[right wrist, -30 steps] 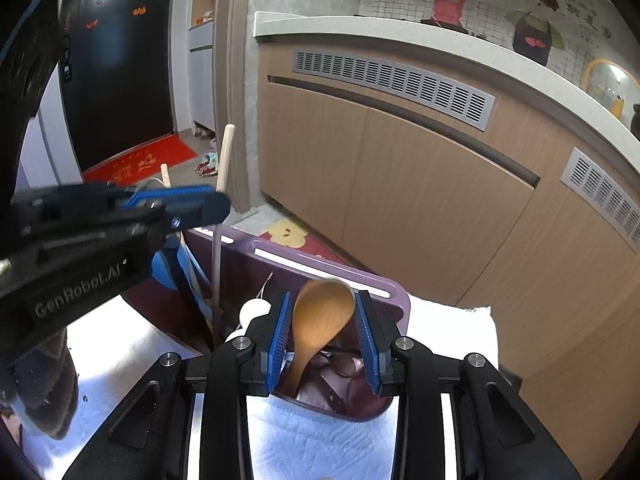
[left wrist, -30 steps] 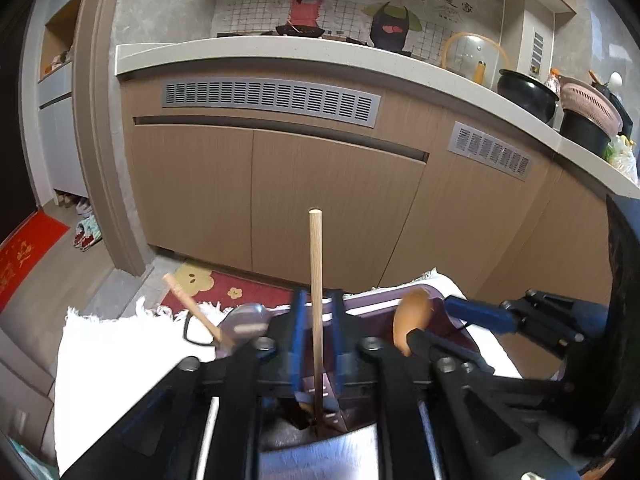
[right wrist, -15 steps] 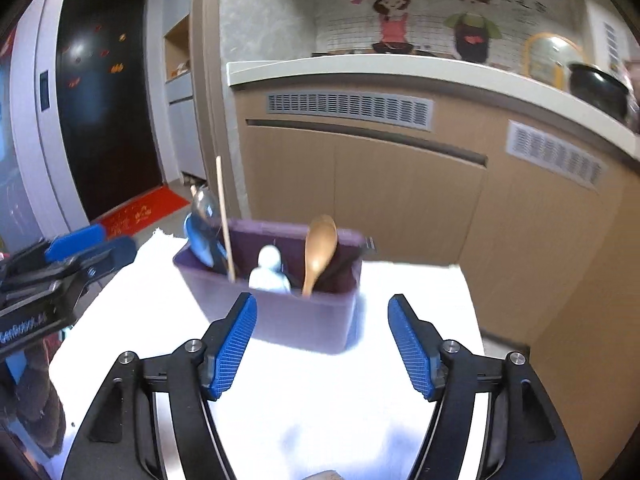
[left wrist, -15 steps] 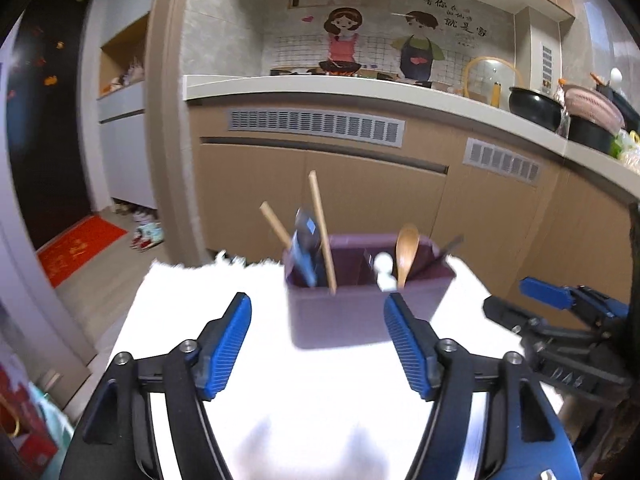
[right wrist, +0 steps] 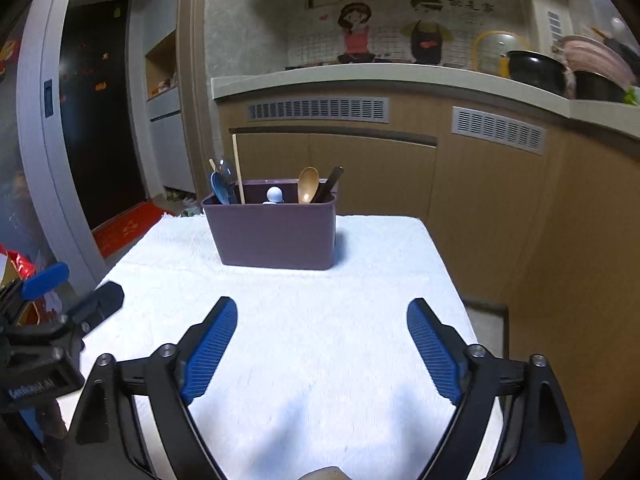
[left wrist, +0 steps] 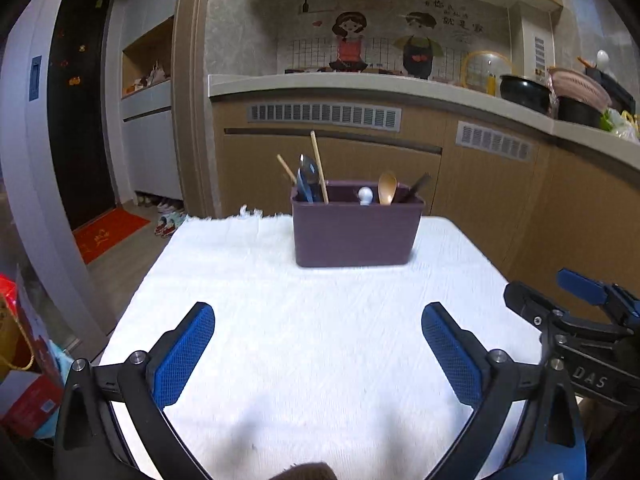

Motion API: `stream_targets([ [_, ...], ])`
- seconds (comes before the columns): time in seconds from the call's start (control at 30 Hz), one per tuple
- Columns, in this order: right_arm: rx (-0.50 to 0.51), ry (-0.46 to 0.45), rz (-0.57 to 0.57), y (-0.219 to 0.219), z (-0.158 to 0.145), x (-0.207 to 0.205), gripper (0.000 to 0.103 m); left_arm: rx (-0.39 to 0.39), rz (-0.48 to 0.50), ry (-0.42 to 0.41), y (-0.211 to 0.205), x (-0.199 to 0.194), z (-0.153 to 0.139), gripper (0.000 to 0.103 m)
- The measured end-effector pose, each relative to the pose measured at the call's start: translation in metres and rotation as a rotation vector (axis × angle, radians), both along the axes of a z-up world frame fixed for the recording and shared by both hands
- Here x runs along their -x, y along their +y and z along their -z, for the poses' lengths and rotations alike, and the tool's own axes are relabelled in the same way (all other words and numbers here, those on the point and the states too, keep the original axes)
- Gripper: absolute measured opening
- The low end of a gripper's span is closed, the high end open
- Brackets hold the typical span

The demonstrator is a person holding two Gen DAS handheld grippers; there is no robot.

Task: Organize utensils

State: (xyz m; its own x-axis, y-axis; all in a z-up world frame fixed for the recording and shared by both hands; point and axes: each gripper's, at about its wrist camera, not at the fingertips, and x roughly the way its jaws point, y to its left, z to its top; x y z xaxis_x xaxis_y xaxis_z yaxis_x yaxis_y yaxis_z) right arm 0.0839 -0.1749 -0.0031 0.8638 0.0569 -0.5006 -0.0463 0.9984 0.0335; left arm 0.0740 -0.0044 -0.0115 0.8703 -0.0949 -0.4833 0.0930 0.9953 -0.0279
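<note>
Our left gripper [left wrist: 318, 330] hangs low over the near part of the desk with its blue fingers [left wrist: 182, 354] spread wide and nothing between them. Our right gripper [right wrist: 322, 322] does the same, jaws wide apart and empty, just beside the left one; each shows at the edge of the other's view. Both point toward the purple box [left wrist: 356, 228], which we take as our landmark.

The box stands upright on the white towel [left wrist: 304, 320] covering the desk [right wrist: 472, 314], toward the far edge and well apart from both grippers. Inside it, at the left end, a chopstick [left wrist: 319, 166] stands tallest, leaning slightly, with a shorter wooden stick [left wrist: 286, 168] and a metal spoon [left wrist: 309, 168] beside a blue spoon [right wrist: 219, 190]. Near the middle a small white knob [left wrist: 365, 194] pokes above the rim. To its right a wooden spoon [left wrist: 387, 188] stands bowl up, touching a dark handle [left wrist: 416, 186] that tilts rightward. Behind the box runs a cabinet [left wrist: 360, 160].
</note>
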Motion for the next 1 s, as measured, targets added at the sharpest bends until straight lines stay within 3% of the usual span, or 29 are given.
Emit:
stream_targets([
  [0.17,0.013,0.012,0.005,0.003,0.007,0.018,0.09,0.0,-0.04,0.028,0.003,0.004,0.004,0.102],
  [0.3,0.039,-0.004,0.02,0.004,0.007,0.023,0.09,-0.067,-0.122,0.033,0.001,0.006,0.005,0.103],
  [1.0,0.029,0.0,0.029,0.0,0.004,0.017,0.093,-0.047,-0.047,0.052,-0.005,0.012,0.002,0.103],
])
